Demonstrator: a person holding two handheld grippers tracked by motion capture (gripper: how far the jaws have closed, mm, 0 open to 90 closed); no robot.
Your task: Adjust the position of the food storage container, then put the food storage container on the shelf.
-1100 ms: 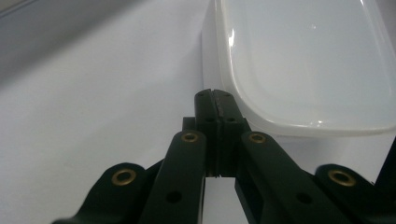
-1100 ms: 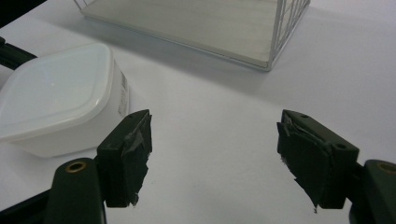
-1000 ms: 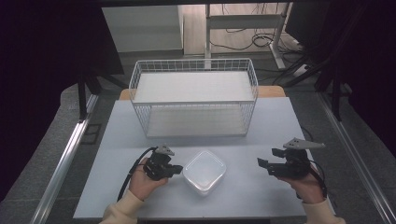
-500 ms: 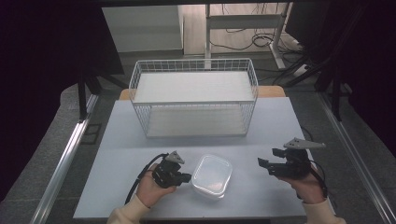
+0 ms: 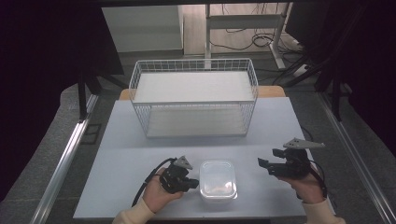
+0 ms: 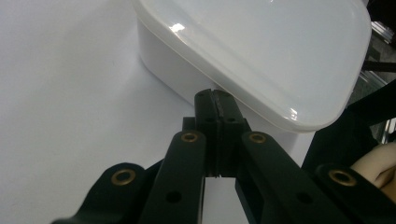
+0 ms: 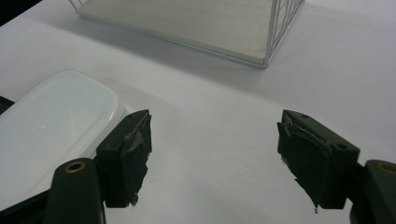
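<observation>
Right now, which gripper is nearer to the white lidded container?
Left. The left gripper has its shut tips right at the white lidded container's left side. The right gripper hovers open, apart from the container's right side, with bare table between.

White table [image 5: 121, 154]: wire basket [image 5: 194, 103] at far middle, lidded plastic container [image 5: 217, 179] near front edge.

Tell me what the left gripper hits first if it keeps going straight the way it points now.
The lidded white container. The left gripper, jaws shut, has its tips at the container's side wall just under the lid's rim; whether they already touch is hard to tell. In the high view it points right at the container, with the right gripper beyond.
</observation>
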